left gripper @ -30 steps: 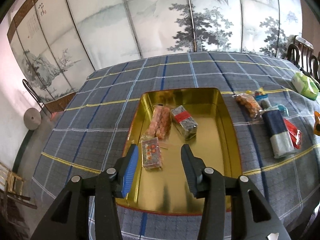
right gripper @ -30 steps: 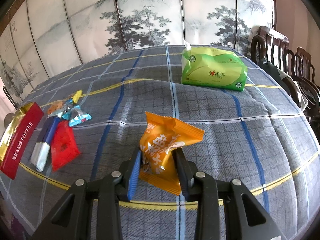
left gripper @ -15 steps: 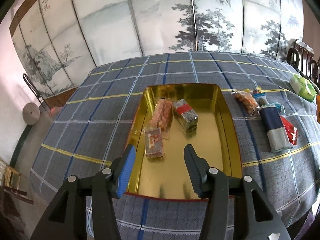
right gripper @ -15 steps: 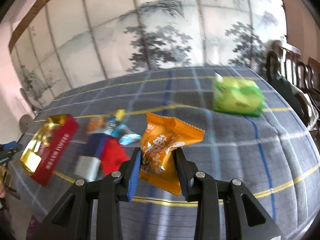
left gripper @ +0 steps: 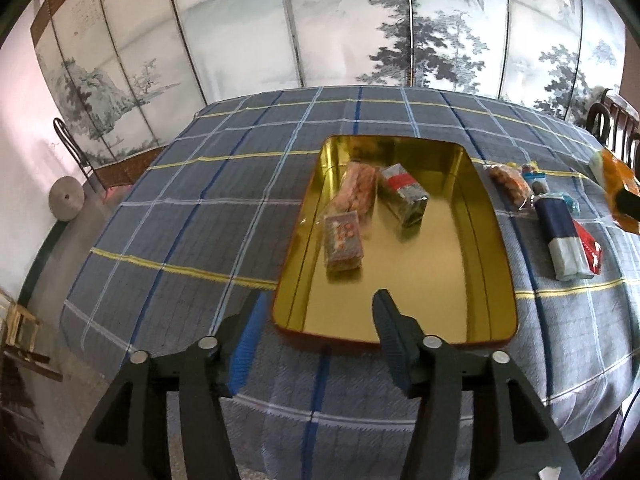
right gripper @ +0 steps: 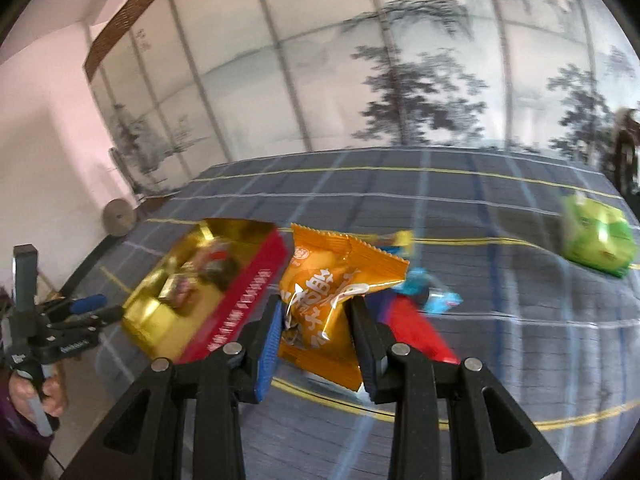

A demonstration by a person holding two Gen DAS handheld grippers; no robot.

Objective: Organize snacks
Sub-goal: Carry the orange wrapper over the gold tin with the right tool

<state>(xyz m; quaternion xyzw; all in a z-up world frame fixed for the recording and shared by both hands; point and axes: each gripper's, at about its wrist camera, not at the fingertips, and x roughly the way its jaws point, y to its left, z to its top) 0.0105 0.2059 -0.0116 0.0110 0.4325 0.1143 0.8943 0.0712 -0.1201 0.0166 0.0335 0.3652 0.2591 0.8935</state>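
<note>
Left wrist view first: the left gripper (left gripper: 316, 336) hangs spread and empty just over the near edge of the gold tin (left gripper: 492, 216), which serves as the landmark; inside the tin, toward its far left, lie a clear-wrapped red-printed sweet (left gripper: 343, 245), an orange biscuit pack (left gripper: 357, 189) and a dark foil block with a red band (left gripper: 404, 195) — the near half of the floor is bare.

Right of the tin, on the plaid tablecloth (left gripper: 192, 220), wait a small bag of orange snacks (left gripper: 510, 182), a navy-and-white pack (left gripper: 560, 236) and a red packet (left gripper: 588, 246); none lies between the carried pack and the tin.

Right wrist view: the right gripper (right gripper: 316, 320) is pinching an orange snack packet (right gripper: 332, 296), held in the air just right of the tin's red side wall (right gripper: 244, 308); a green tissue pack (right gripper: 598, 242) sits well to the right of the tin.

The step in hand looks like the carry — the packet must clear the tin's wall, come over the bare floor, then be let go; the wall's lip is the likely snag, and the left gripper near the tin's front edge could crowd the drop.
</note>
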